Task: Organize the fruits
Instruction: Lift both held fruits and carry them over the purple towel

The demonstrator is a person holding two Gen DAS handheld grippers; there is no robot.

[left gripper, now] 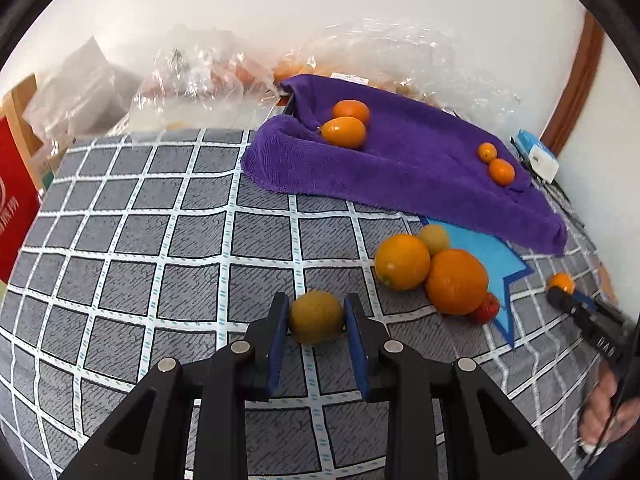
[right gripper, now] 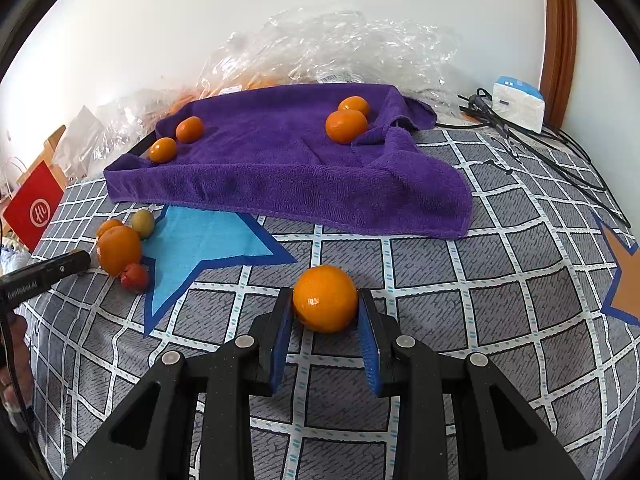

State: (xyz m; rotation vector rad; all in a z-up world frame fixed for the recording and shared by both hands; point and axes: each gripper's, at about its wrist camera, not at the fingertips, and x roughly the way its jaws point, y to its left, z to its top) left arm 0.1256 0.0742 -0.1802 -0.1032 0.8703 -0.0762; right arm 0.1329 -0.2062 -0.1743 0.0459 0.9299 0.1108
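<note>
4 small oranges rest on the purple towel, perhaps 5 fruits clustered below.

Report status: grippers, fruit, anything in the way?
Left gripper shut on yellow-green fruit. Right gripper shut on small orange. Four oranges on purple towel. Path clear.
</note>
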